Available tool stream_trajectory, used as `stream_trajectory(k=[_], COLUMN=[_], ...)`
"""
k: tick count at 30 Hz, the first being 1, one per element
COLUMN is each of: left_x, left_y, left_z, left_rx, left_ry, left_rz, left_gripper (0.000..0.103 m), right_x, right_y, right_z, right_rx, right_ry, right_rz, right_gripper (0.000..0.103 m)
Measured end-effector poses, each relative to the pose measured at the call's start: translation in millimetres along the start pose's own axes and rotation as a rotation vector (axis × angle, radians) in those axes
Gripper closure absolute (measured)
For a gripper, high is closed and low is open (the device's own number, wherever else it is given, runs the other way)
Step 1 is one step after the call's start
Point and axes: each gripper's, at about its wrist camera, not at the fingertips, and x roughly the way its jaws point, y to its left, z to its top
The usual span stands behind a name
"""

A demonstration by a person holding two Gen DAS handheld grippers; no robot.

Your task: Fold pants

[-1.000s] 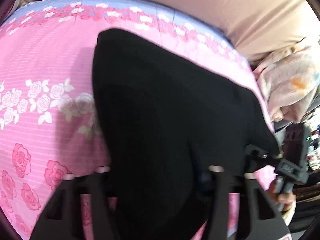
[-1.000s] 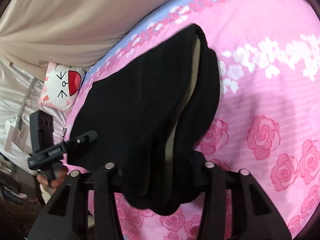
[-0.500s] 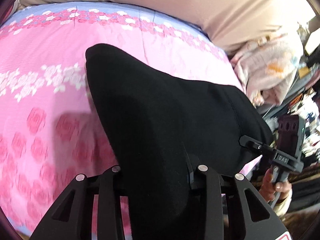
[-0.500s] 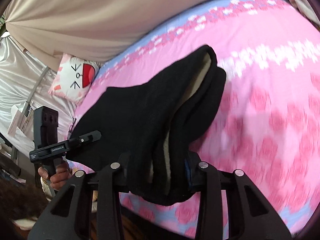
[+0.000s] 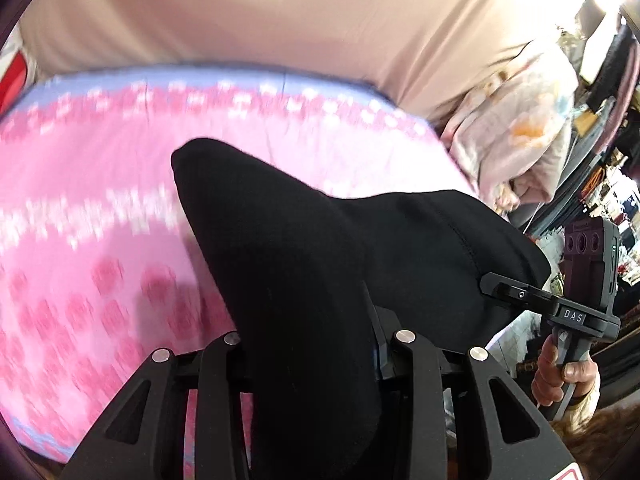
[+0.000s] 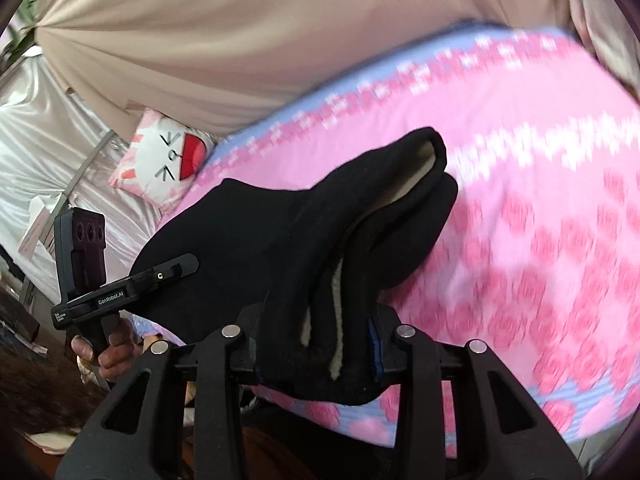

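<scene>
A pink rose-print bedsheet (image 5: 100,240), a beige curtain (image 6: 240,40) behind, a cat-face cushion (image 6: 162,164) beside it

Both grippers matte black plastic, triangular cut-outs, silver round screw heads on the fingers (image 5: 404,344); white lettering "DAS" on right gripper (image 5: 516,292), "GenRobot.AI" on left gripper (image 6: 160,276); bare-skinned hand (image 5: 564,376).

Pants (image 5: 320,264) hang between two grippers, above the bed (image 5: 100,200) — one end pinched in the left gripper (image 5: 316,340), the other in the right gripper (image 6: 316,332). A curtain (image 5: 260,20) stands behind the bed. In the right view a cushion (image 6: 160,160) lies left of the bed — in the left view a bundle (image 5: 516,128) lies right of it.
</scene>
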Motion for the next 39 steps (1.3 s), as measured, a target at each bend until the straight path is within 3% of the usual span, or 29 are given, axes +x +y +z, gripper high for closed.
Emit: stream_trajectory(k=[5, 10, 14, 18, 22, 27, 34, 36, 39], left_x=[-36.4, -51.4, -37.1, 0.0, 53.4, 134.4, 226.1, 238.7, 241.1], left_y=[-15.4, -23.3, -17.4, 3.8, 32.5, 81.1, 144.9, 157.4, 169.3], left_z=[47.1, 106.2, 166.1, 214.2, 245.6, 268.4, 255.6, 244.6, 234.9], left_rx=[0.106, 0.184, 0.205, 0.217, 0.194, 0.135, 0.037, 0.026, 0.000], left_ry=[-0.153, -0.302, -0.383, -0.448, -0.425, -0.341, -0.165, -0.144, -0.136], left_rz=[0.014, 0.053, 0.103, 0.155, 0.196, 0.208, 0.198, 0.215, 0.177], left_gripper=[0.072, 0.071, 0.070, 0.070, 0.070, 0.070, 0.069, 0.067, 0.065], right_x=[-24.8, -35.9, -15.7, 25.9, 89.5, 161.8, 252.5, 263.2, 264.1], right_y=[30.1, 53.3, 54.7, 33.1, 4.2, -35.4, -98.4, -107.4, -111.8], right_z=[43.6, 111.2, 174.0, 227.0, 267.6, 285.5, 272.0, 264.4, 261.5], right_rx=[-0.120, -0.232, -0.266, -0.244, -0.232, -0.187, -0.077, -0.065, -0.057], right_ry=[-0.131, -0.290, -0.369, -0.394, -0.386, -0.323, -0.152, -0.119, -0.110], right_rz=[0.005, 0.011, 0.018, 0.034, 0.022, -0.012, -0.053, -0.065, -0.062], right_gripper=[0.068, 0.068, 0.068, 0.068, 0.068, 0.068, 0.068, 0.068, 0.067])
